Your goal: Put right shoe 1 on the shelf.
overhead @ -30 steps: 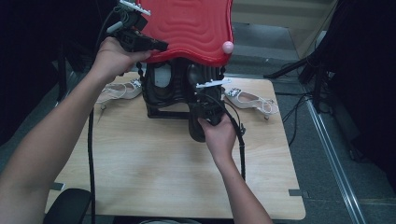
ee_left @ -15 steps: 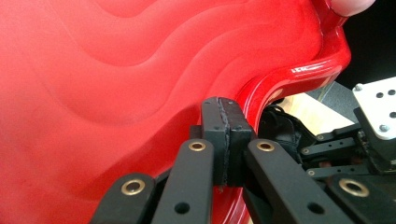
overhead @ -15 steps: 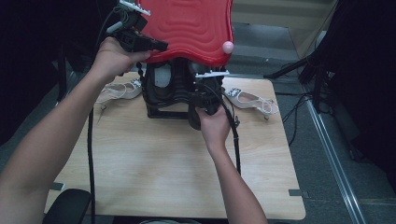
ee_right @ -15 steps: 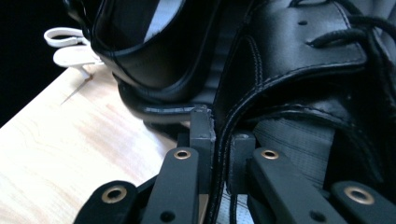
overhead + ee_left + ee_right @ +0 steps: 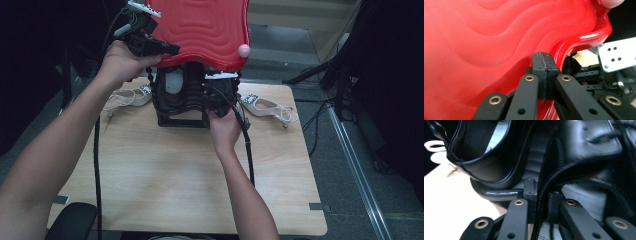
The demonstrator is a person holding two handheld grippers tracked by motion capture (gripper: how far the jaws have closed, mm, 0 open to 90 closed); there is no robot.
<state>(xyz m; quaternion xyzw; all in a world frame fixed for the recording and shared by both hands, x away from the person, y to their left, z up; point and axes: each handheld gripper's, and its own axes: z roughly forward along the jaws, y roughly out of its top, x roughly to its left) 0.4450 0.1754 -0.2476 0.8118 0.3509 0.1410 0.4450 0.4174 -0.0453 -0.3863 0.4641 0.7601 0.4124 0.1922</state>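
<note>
We are clamping the red lid [image 5: 200,30] by its rim with our left gripper [image 5: 544,72], raised over the black rack [image 5: 182,97]. Our right gripper [image 5: 539,195] has been opening, the edge of one of two black shoes [image 5: 486,155] between its jaws. Two white sandals [image 5: 267,107] are lying beside the rack.

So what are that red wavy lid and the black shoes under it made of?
The red lid looks like glossy moulded plastic: bright glare along its rim, smooth ripples. The black shoes look like smooth leather or imitation leather, with stitched edges and a soft sheen.
</note>
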